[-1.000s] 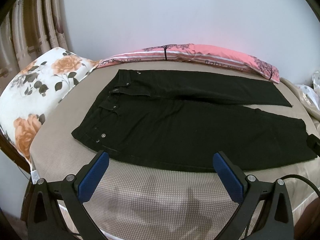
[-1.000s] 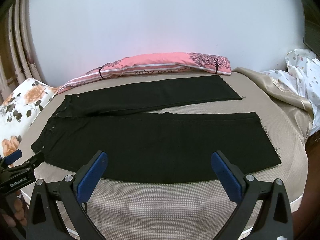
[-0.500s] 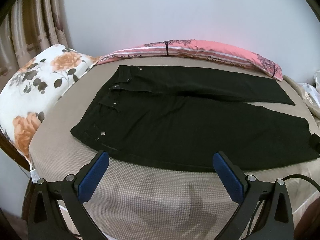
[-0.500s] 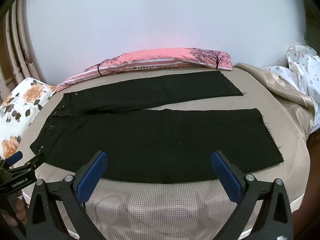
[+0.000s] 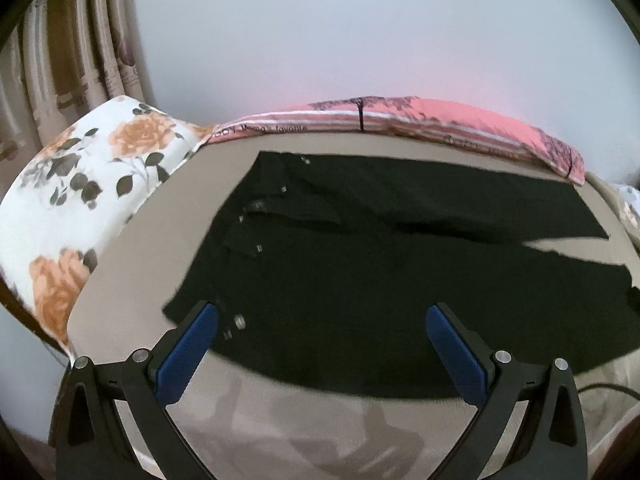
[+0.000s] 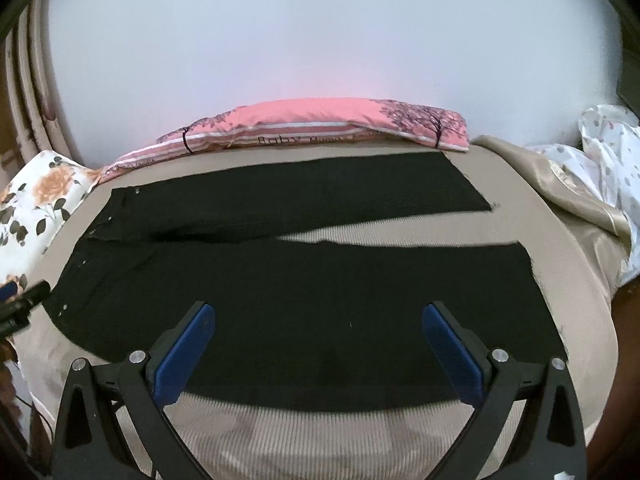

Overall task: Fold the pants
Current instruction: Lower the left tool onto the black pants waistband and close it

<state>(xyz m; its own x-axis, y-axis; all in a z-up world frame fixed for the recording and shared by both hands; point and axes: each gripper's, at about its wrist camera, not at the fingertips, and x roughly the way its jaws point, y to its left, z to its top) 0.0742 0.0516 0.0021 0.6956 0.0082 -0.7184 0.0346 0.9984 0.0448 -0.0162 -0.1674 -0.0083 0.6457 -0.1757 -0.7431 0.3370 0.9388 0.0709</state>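
Left wrist view: frame is motion-blurred, so the waistband rivets and fly on the pants [image 5: 360, 280] smear into streaks and you can't read them cleanly. Pants lie flat on the bed [image 5: 132, 280], waist toward the floral pillow [image 5: 80, 200], legs running right; the near leg's hem is cut off at the right edge. Pink pillow [image 5: 440, 124] sits along the wall behind the far leg. Your left gripper [image 5: 320, 340] has its blue pads wide apart, nothing between them; it hangs over the near edge of the pants by the waist corner, and you can't tell whether the tips touch cloth.

Right wrist view: sharper. Both legs show full length, spread in a narrow V with bare bed [image 6: 400, 236] between them; frayed hems point right. Your right gripper [image 6: 316, 344] is likewise spread wide and holds nothing, over the middle of the near leg. Left gripper's tip pokes in at the left edge [image 6: 24, 300], mostly cropped. Crumpled sheet [image 6: 600, 184] at the right is partly out of frame.

No containers in either view.
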